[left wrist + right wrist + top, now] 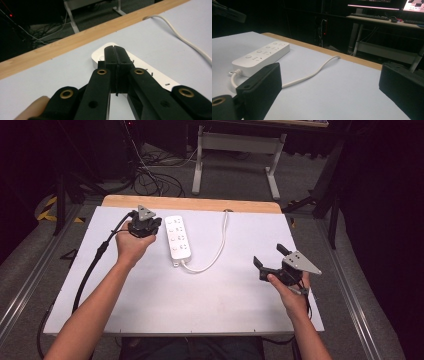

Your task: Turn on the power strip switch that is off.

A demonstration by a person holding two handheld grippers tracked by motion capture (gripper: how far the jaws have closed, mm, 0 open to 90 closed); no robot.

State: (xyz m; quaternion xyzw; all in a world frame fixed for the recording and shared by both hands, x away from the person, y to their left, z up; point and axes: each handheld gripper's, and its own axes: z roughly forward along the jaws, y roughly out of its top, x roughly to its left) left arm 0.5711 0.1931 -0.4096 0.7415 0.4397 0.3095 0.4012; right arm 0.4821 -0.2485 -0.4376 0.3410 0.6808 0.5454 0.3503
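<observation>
The white power strip [179,238] lies on the far middle of the surface [200,295], its cable [215,251] looping toward the back edge. The left gripper [115,56] — jaws closed on nothing — hovers over the strip's far end, likely to press a switch; lower it squarely, without sliding the strip. The right gripper [270,256] waits wide open, well apart. Beyond lies a dark room with desk legs [272,177] and floor cables [152,177].

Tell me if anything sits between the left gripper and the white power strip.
Nothing visible does. The left gripper, fingers shut together, sits right beside the power strip near its far end, with bare white table around them. The strip's cord runs off the other side.
</observation>
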